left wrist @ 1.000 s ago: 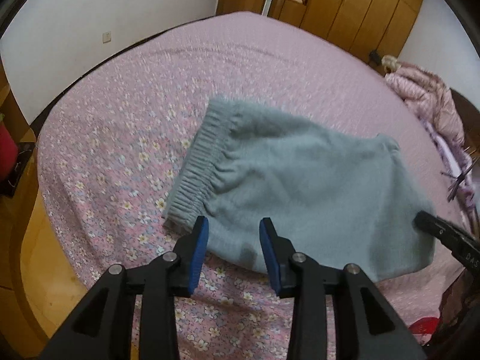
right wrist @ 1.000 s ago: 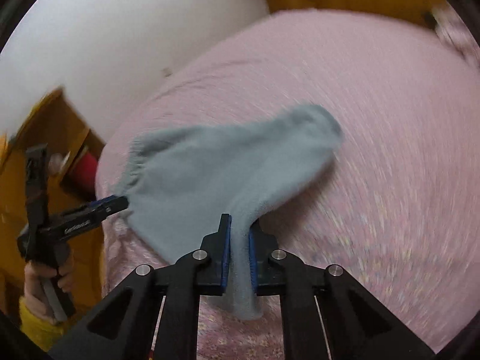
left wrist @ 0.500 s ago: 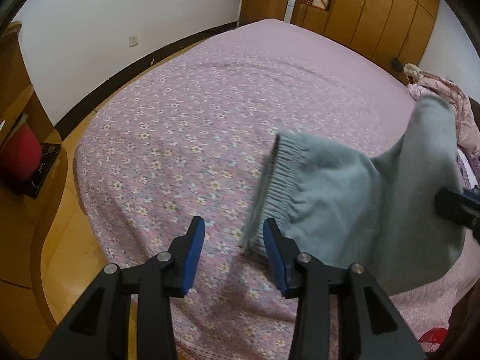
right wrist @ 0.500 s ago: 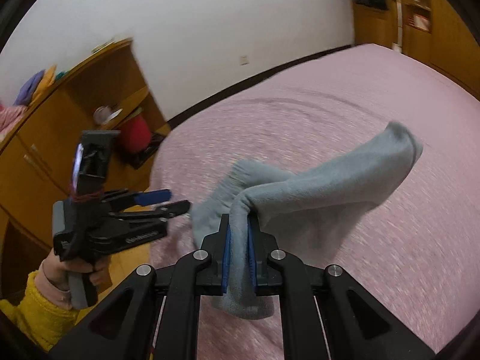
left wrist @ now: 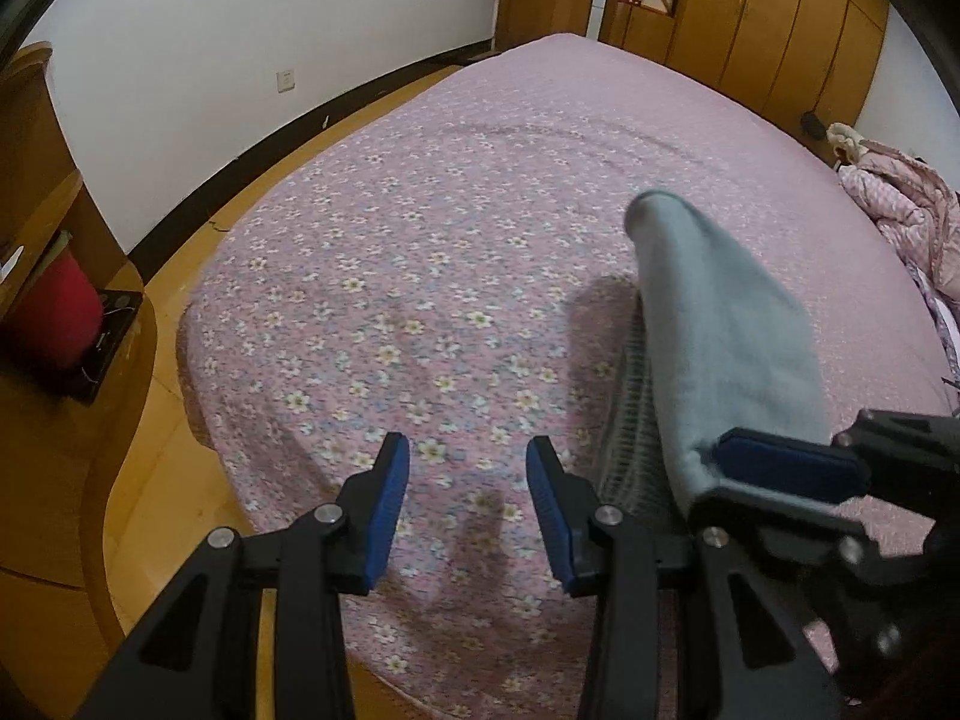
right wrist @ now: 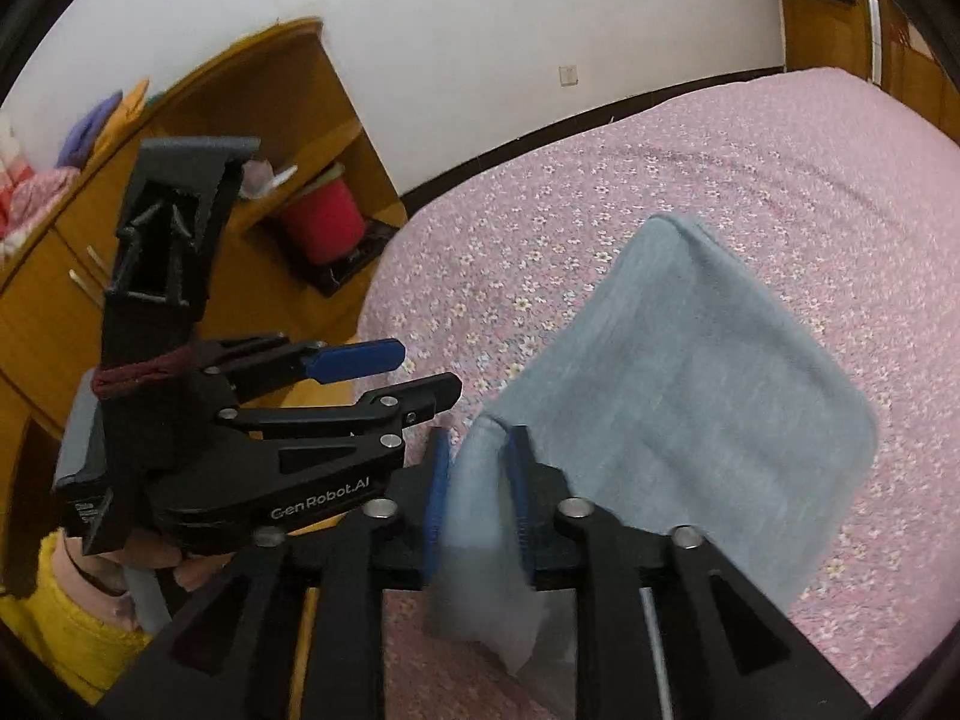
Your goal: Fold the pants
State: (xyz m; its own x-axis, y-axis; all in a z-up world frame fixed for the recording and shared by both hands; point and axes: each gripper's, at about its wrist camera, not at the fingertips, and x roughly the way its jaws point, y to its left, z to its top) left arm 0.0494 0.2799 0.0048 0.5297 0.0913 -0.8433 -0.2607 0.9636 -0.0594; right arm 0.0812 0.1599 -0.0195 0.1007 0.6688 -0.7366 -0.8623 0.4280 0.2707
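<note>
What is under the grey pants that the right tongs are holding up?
Under the grey pants lies the pink flowered bedspread, with a shadow on it. The part directly beneath the cloth is covered.

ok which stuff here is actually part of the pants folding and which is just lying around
Part of the job:
- grey pants, lifted off the bed
- right gripper, shut on them
- left gripper, open
- floral bed

Lying about:
- red container
- pink jacket
- wardrobe

Grey folded pants [right wrist: 690, 396], ribbed waistband down, hang lifted off the floral bedspread [left wrist: 480, 240].
</note>
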